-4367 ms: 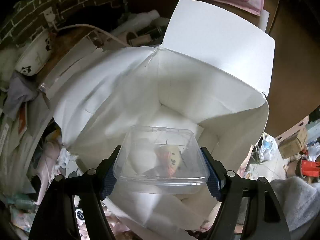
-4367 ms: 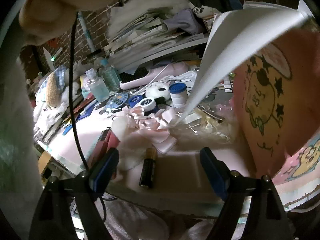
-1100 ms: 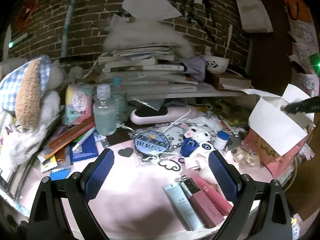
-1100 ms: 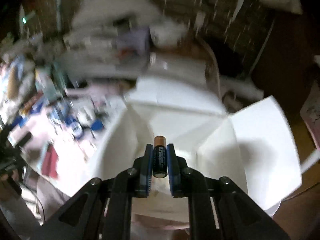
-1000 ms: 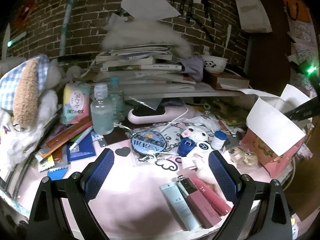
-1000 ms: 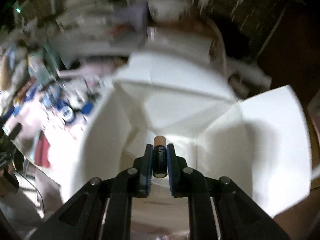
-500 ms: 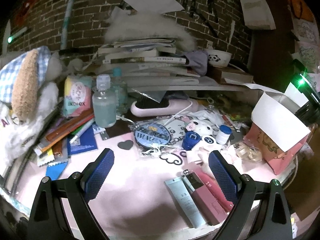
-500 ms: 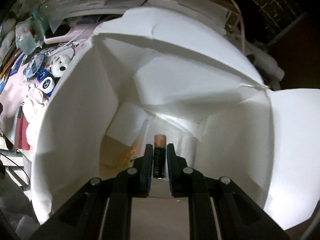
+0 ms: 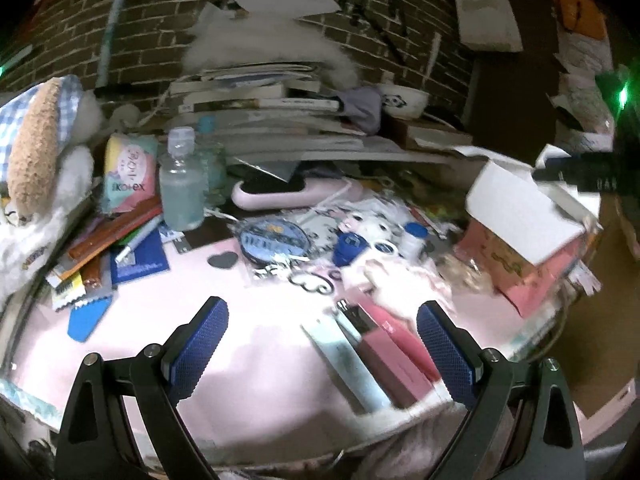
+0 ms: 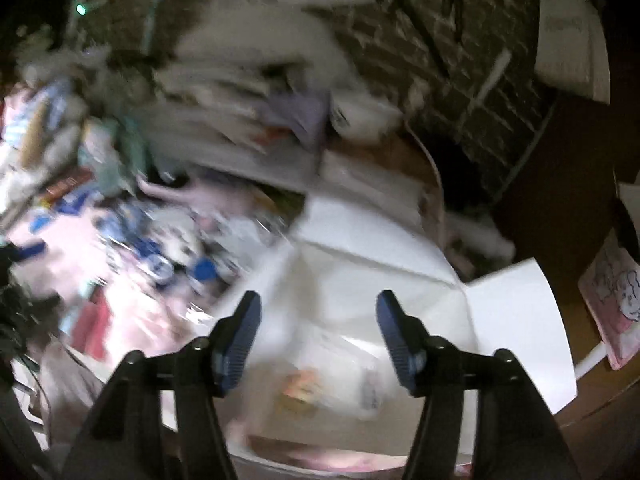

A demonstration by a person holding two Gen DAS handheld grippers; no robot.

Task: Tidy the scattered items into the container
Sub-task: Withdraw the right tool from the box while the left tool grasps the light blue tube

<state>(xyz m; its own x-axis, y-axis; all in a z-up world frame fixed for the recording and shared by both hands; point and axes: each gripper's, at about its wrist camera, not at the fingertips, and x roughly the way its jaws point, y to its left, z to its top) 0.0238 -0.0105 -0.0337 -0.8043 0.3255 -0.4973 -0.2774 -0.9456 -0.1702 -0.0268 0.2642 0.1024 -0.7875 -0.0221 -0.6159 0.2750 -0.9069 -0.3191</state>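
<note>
My left gripper (image 9: 320,344) is open and empty above the pink table top (image 9: 256,344). Just ahead of it, to the right, lie a pale blue tube (image 9: 344,360) and a pink flat box (image 9: 396,360) side by side. The pink box with white flaps (image 9: 520,232) stands at the table's right edge. In the blurred right wrist view, my right gripper (image 10: 318,336) is open and empty above that white-lined box (image 10: 360,272). A clear plastic case (image 10: 344,376) with a small coloured item lies inside. The battery is not visible.
A clear bottle (image 9: 181,184), a tissue pack (image 9: 128,172), pens and a blue booklet (image 9: 138,260) crowd the left. A round blue badge (image 9: 272,240), blue-capped jars (image 9: 352,248) and a pink device (image 9: 296,196) lie mid-table. Stacked books (image 9: 260,100) and a brick wall (image 9: 120,20) stand behind.
My right gripper was shut on a battery deep in the box; now it is open, empty and pulled up and back. My left gripper has stayed open, drifting slightly over the table.
</note>
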